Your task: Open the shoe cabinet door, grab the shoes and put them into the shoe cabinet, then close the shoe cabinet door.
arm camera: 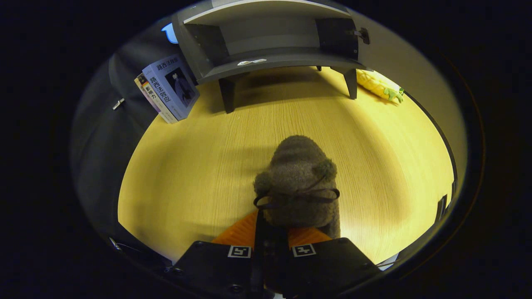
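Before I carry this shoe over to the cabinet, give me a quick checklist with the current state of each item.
1. Cabinet door open: ok. The shoe cabinet shows its inner shelf, with the door swung aside.
2. Shoe held: ok. The fuzzy shoe sits between the jaws of the gripper, which look closed on its rear.
3. Grip firmness: cannot tell; the contact is hidden behind the shoe.
4. Path over the wooden table to the cabinet: ok, nothing lies between.
5. Shelf space: ok, apart from a small white scrap at its front edge.
6. Books and yellow plush toy: ok, both off to the sides.
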{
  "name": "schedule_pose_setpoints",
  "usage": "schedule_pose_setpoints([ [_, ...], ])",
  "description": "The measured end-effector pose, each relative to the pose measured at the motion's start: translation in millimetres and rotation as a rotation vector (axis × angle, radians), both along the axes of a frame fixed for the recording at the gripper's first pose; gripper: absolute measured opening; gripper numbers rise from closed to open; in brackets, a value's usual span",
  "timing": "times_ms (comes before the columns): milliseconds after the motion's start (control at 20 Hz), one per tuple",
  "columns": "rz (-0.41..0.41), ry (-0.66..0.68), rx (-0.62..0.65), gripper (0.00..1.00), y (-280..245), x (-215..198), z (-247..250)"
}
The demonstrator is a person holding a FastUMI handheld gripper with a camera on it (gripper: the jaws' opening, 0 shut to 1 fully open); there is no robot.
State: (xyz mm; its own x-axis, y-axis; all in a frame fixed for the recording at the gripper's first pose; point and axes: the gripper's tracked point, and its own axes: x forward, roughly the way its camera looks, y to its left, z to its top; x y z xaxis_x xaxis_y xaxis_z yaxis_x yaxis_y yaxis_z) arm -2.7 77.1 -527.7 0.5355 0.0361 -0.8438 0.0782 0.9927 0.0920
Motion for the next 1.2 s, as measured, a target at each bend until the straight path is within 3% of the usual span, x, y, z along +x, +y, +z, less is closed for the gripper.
schedule_pose_setpoints([
  [200,-0.024,-0.097,-0.016,0.26,-4.6,18.2,-5.3],
  [450,-0.025,-0.244,-0.07,0.2,-9.8,35.6,-5.2],
  [700,0.028,-0.324,-0.118,0.2,-7.4,43.2,-4.4],
  [750,0.014,-0.332,-0.126,0.2,-12.1,51.0,-17.2],
  [800,0.025,-0.314,-0.123,0.05,-20.5,58.1,-30.0],
  [850,0.027,-0.318,-0.12,0.05,-14.9,46.8,-8.8],
  [1200,0.008,-0.217,-0.068,0.05,-22.5,45.7,6.9],
])
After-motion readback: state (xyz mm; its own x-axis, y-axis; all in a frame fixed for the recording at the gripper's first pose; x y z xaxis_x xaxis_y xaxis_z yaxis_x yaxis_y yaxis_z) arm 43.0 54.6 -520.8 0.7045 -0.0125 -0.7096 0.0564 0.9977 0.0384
